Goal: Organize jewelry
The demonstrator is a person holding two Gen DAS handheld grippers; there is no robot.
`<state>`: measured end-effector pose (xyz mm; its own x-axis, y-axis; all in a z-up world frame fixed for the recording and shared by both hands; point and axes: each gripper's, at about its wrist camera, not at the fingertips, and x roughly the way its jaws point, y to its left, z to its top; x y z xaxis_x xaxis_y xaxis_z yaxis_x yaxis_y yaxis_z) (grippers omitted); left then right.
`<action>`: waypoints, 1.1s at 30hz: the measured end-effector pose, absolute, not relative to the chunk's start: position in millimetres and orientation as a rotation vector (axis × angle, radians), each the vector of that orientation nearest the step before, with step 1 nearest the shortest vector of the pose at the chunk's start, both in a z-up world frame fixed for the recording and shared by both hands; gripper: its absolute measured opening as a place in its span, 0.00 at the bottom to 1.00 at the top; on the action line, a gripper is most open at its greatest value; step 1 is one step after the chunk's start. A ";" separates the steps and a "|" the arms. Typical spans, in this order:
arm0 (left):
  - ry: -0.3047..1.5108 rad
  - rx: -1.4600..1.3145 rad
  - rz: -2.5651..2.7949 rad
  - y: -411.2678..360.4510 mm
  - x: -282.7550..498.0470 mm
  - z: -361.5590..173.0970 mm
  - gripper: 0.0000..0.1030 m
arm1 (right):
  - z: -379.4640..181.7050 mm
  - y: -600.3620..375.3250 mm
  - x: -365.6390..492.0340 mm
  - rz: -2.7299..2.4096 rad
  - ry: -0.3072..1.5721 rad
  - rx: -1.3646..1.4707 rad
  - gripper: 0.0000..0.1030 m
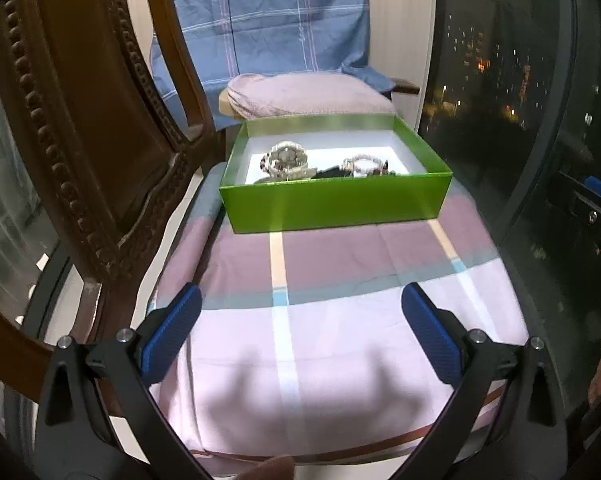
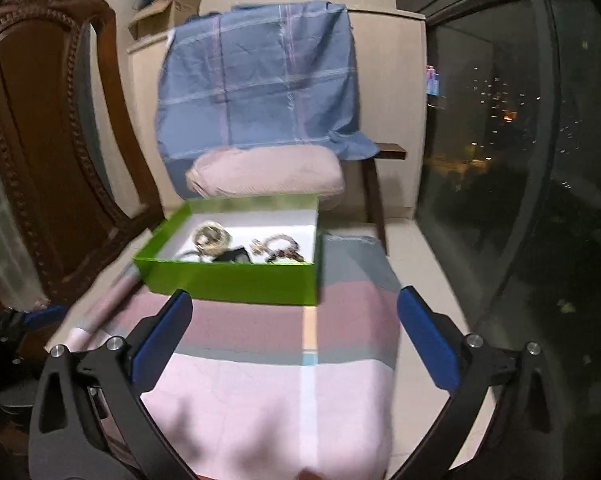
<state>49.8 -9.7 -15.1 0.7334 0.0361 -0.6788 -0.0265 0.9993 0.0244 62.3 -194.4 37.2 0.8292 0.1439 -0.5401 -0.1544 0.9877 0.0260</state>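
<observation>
A green box [image 1: 332, 204] with a white inside sits at the far end of a cloth-covered surface. It holds a pale watch [image 1: 287, 159], a beaded bracelet [image 1: 364, 165] and dark pieces. My left gripper [image 1: 301, 304] is open and empty, above the cloth well short of the box. In the right wrist view the box [image 2: 236, 282] lies ahead and left, with the watch [image 2: 211, 239] and bracelet [image 2: 281, 247] inside. My right gripper [image 2: 294, 312] is open and empty, hovering near the box's front wall.
The pink, mauve and grey checked cloth [image 1: 320, 344] covers the surface. A carved wooden chair back [image 1: 80, 128] stands close on the left. A chair with a pink cushion [image 1: 300, 96] and blue sheet [image 1: 268, 12] is behind the box. A dark window [image 1: 500, 100] is at right.
</observation>
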 end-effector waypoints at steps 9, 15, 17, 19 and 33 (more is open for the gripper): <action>0.670 -0.024 0.068 1.7 43.3 6.7 0.96 | 28.9 -189.4 54.3 0.111 0.602 -0.026 0.97; 0.664 -0.049 0.062 6.0 45.0 12.6 0.96 | 24.4 -189.3 59.1 0.108 0.626 -0.020 0.97; 0.665 -0.062 0.059 7.0 45.0 13.2 0.96 | 23.5 -187.6 59.9 0.112 0.630 -0.025 0.97; 0.669 -0.064 0.057 6.8 45.6 12.9 0.96 | 22.0 -185.3 59.9 0.115 0.632 -0.030 0.97; 0.663 -0.073 0.058 7.0 46.1 13.5 0.96 | 20.3 -185.4 60.8 0.124 0.641 -0.028 0.97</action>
<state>46.1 7.0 13.5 0.7864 0.0308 -0.6169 -0.0776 0.9958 -0.0491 60.8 -185.4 20.3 0.7943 0.1068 -0.5980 -0.1241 0.9922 0.0123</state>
